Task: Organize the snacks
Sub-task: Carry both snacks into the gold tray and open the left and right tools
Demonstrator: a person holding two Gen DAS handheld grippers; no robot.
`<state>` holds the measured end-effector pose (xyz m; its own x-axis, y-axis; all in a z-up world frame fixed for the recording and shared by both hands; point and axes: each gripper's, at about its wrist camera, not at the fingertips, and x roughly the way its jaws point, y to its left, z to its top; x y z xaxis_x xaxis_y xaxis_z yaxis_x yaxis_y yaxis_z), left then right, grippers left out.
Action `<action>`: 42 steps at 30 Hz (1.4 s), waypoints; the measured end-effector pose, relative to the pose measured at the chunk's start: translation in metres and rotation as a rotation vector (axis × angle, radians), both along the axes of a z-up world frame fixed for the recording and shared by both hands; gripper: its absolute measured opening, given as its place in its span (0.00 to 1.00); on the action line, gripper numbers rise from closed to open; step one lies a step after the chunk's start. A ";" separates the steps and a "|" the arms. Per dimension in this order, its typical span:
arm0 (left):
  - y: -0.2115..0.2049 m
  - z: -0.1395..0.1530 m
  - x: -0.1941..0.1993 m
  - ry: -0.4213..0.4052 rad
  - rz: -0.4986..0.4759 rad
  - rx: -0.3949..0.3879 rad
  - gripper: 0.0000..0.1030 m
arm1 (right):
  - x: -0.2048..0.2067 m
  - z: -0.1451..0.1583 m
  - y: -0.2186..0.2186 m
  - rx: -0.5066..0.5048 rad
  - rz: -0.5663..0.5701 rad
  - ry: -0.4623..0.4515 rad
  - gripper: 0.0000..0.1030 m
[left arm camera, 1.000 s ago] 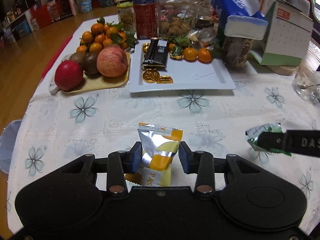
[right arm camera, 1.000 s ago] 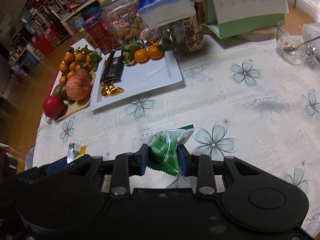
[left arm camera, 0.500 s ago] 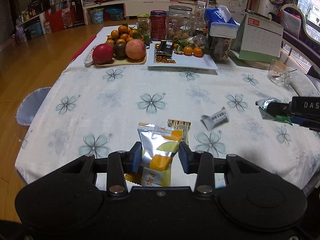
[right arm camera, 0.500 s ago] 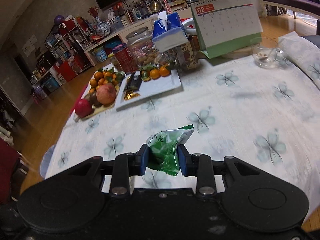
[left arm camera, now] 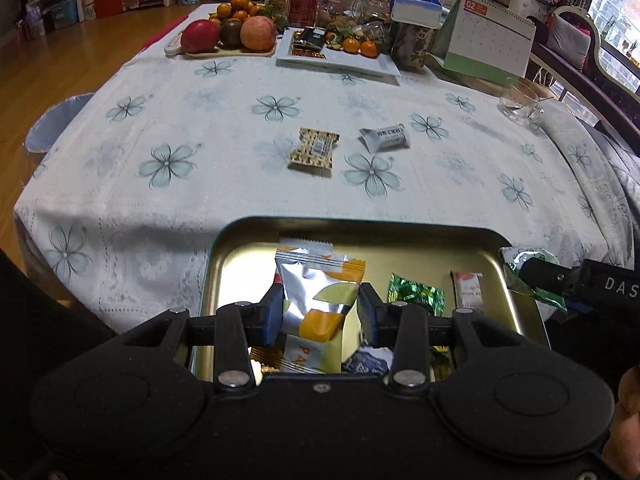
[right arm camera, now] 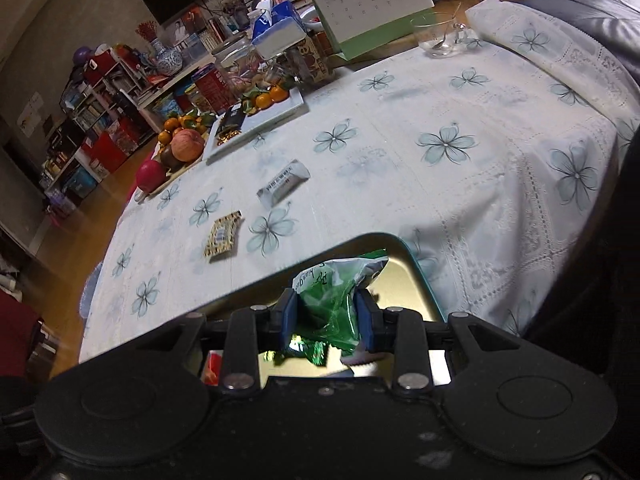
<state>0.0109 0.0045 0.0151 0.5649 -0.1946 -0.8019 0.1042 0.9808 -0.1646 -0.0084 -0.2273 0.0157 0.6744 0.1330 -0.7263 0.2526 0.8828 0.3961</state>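
Currently: left tool (left arm camera: 320, 314) clenched on silver-yellow packet (left arm camera: 320, 292) above gold tin (left arm camera: 400, 240); right tool (right arm camera: 326, 316) clenched on green packet (right arm camera: 334, 300), seemingly over the tin's corner; two wrapped snacks (left arm camera: 314, 153) lie on the surface (left arm camera: 200, 120).

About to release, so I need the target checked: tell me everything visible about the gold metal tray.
The gold metal tray is shallow and rectangular, with rounded corners, a raised rim and a shiny, reflective floor. It sits level at the near table edge on the floral tablecloth. Several wrapped snacks lie inside, including a green foil one. Both tools hang over it, holding packets; its near side is hidden.
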 end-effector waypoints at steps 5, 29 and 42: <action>-0.005 -0.007 -0.022 0.033 -0.010 -0.013 0.46 | -0.014 0.012 0.009 -0.110 0.065 -0.011 0.33; 0.018 -0.009 0.004 0.079 0.132 -0.089 0.46 | -0.028 -0.013 -0.004 -0.083 0.101 0.118 0.26; 0.026 -0.011 0.011 0.041 0.211 -0.029 0.46 | -0.031 -0.008 0.011 -0.176 0.145 0.077 0.42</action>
